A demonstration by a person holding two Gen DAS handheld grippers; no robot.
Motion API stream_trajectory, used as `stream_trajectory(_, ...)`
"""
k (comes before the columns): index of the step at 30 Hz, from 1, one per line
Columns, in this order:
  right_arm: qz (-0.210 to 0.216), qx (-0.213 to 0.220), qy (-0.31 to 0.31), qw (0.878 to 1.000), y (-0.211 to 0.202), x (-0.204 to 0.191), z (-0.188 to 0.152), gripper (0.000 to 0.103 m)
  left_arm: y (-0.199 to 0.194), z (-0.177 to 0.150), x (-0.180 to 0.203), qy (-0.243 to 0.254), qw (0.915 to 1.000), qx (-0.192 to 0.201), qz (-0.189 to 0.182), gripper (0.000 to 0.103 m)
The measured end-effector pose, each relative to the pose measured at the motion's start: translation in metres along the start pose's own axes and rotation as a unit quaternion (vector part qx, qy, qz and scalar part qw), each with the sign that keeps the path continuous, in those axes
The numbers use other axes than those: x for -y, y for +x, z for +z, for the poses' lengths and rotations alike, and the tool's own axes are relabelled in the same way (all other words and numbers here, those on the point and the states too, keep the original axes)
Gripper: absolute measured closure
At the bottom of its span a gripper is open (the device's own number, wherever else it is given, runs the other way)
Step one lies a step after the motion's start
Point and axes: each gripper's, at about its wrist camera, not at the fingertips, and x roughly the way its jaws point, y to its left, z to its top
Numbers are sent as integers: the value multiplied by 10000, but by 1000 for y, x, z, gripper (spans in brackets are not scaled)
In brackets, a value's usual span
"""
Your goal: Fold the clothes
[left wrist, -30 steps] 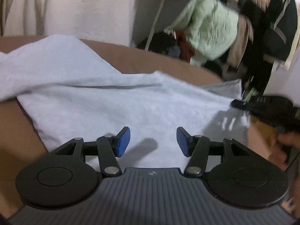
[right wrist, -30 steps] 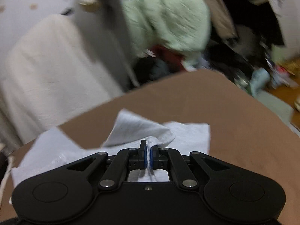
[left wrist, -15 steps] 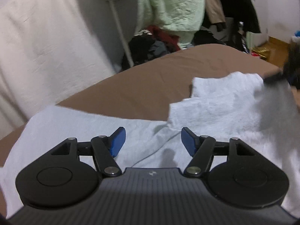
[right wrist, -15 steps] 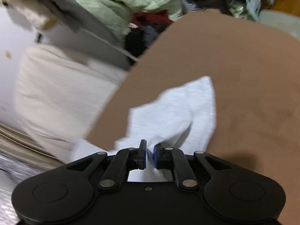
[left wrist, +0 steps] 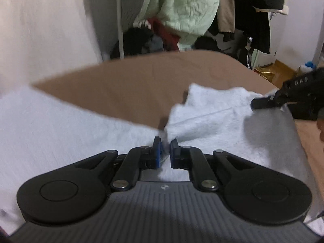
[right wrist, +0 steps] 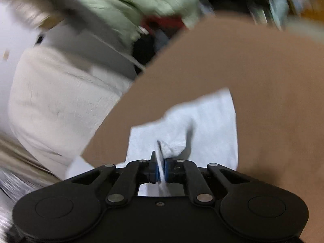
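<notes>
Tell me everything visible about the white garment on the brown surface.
The white garment looks like soft, slightly fuzzy knit cotton. It lies spread and partly bunched on the brown surface, one flap folded over with a seam line showing. The left gripper is closing on a bunched edge; the right gripper is closing on another fold.

The left gripper (left wrist: 165, 150) is showing a black body with two round discs, silver pivot screws, blue pads on its fingertips (left wrist: 156, 155) and a grey ribbed housing bearing a small pale mark. The right gripper (right wrist: 161, 169) is looking the same, black with blue pads, plus one small centre screw.
</notes>
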Motion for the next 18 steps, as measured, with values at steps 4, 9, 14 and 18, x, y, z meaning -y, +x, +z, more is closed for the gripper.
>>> stream_trajectory(4, 388, 872, -514, 9941, -35, -21, 6, 97, -10, 26, -4, -316, 9977, 584, -97, 95)
stream_trajectory(9, 26, 1232, -718, 9898, -54, -17, 16, 97, 18, 48, 15, 150, 9988, 405, -243, 95)
stream_trajectory(14, -498, 495, -24, 9975, -13, 20, 15, 89, 80, 44, 20, 136, 9981, -454, 406, 84)
stream_trajectory(18, -1102, 535, -384, 9917, -14, 5, 18, 82, 78, 47, 25, 211, 9944, -185, 1015, 47)
